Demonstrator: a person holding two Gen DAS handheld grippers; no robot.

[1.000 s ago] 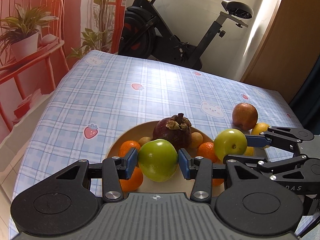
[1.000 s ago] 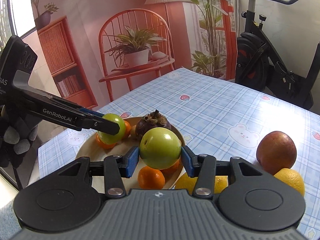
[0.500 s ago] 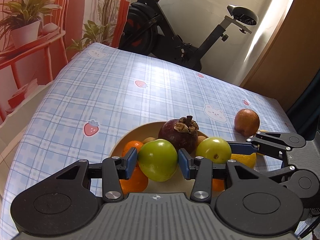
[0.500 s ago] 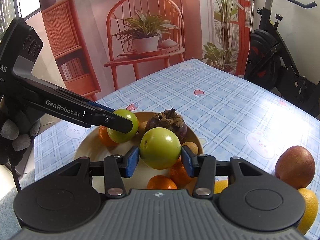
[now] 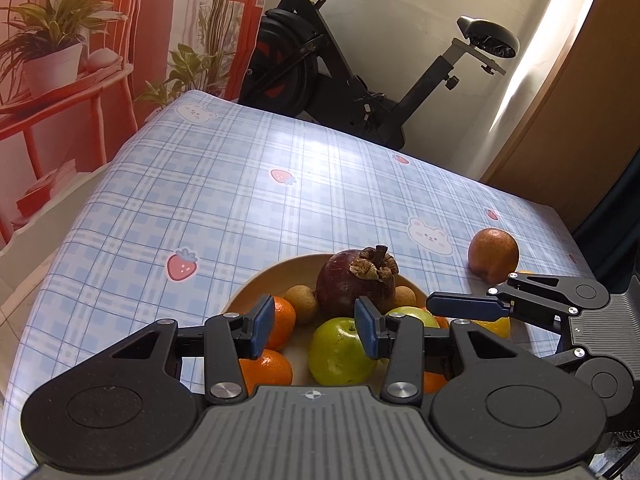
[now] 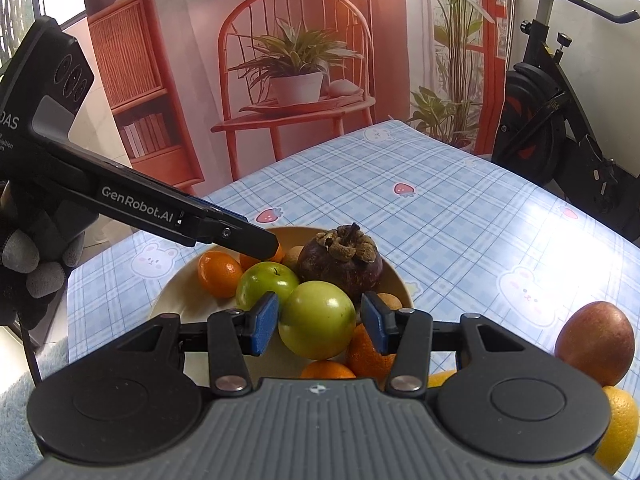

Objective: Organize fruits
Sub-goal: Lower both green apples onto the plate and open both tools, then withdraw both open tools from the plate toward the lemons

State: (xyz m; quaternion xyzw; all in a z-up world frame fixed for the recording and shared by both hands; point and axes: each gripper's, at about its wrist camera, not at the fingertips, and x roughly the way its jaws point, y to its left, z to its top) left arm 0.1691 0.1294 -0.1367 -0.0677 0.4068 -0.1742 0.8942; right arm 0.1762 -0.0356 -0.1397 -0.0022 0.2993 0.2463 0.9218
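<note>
A tan bowl (image 5: pixel 272 276) on the checked tablecloth holds a dark mangosteen (image 5: pixel 354 284), several oranges (image 5: pixel 266 364) and small brown longans. My left gripper (image 5: pixel 316 330) hovers over the bowl with its jaws open and nothing between the pads. A green apple (image 5: pixel 340 352) lies in the bowl just below them. In the right wrist view that apple (image 6: pixel 266 284) rests under the left gripper's finger (image 6: pixel 248 238). My right gripper (image 6: pixel 319 322) is shut on a second green apple (image 6: pixel 318 320), held low over the bowl's oranges (image 6: pixel 366 354).
A reddish apple-like fruit (image 6: pixel 594 342) and a yellow citrus (image 6: pixel 618 424) lie on the cloth right of the bowl (image 6: pixel 176 300). A gloved hand (image 6: pixel 28 264) holds the left gripper. An exercise bike (image 5: pixel 360 80) stands beyond the table's far edge.
The green apple has dropped out of the left gripper's pads into the bowl. The right gripper has carried its apple in over the bowl and lower.
</note>
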